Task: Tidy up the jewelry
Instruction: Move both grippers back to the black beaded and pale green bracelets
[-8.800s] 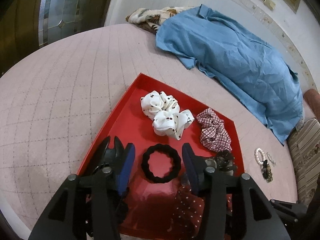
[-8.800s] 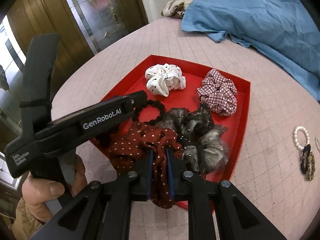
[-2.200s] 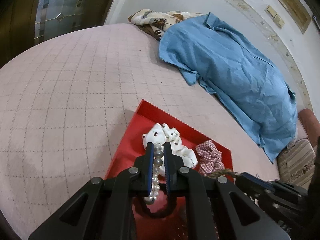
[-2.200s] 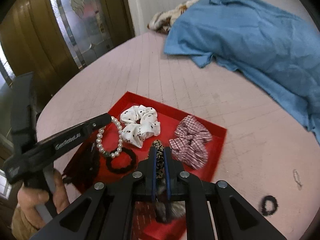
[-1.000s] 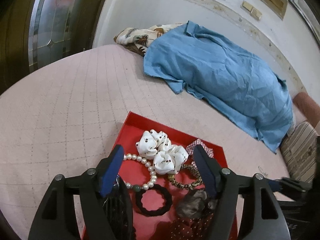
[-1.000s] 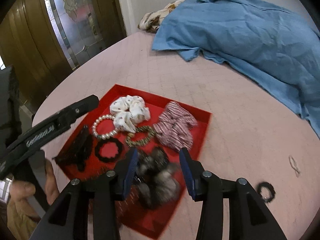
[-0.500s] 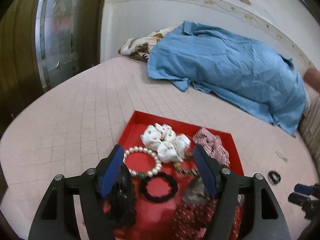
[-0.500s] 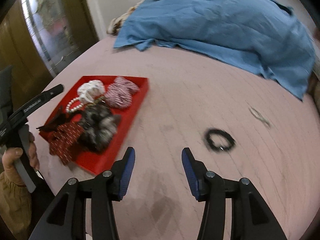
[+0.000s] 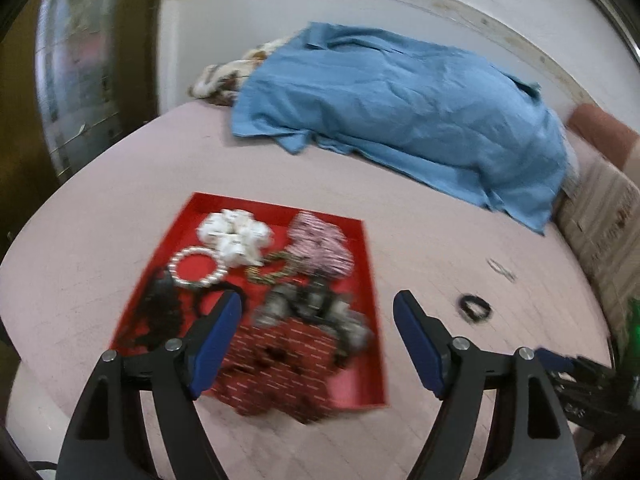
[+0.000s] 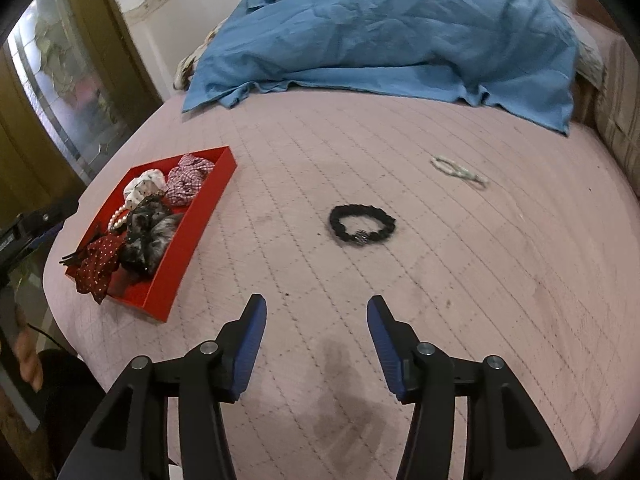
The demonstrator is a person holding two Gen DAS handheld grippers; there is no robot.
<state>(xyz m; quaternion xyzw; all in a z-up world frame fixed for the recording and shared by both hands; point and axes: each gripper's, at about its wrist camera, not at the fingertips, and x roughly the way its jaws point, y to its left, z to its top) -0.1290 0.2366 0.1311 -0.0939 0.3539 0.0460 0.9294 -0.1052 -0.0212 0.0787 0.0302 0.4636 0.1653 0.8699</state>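
Note:
A red tray (image 9: 370, 280) (image 10: 188, 236) on the pink quilted bed holds several scrunchies, a pearl bracelet (image 9: 196, 268) and a beaded bracelet. A black bracelet (image 10: 362, 225) (image 9: 475, 307) lies loose on the quilt, with a thin pale bracelet (image 10: 458, 170) (image 9: 502, 269) farther off. My left gripper (image 9: 318, 316) hangs above the tray's near right part, its jaws opening and nothing between them. My right gripper (image 10: 316, 314) hovers over bare quilt short of the black bracelet, its jaws opening and empty.
A blue shirt (image 9: 400, 108) (image 10: 380, 28) is spread across the far side of the bed over a patterned cloth (image 9: 228, 76). A door with glass panes (image 10: 60, 92) stands to the left. Striped pillows (image 9: 600, 216) sit at the right edge.
Both grippers swung right, away from the tray. The right gripper left the tray behind and now faces the loose black bracelet. Both jaws have widened.

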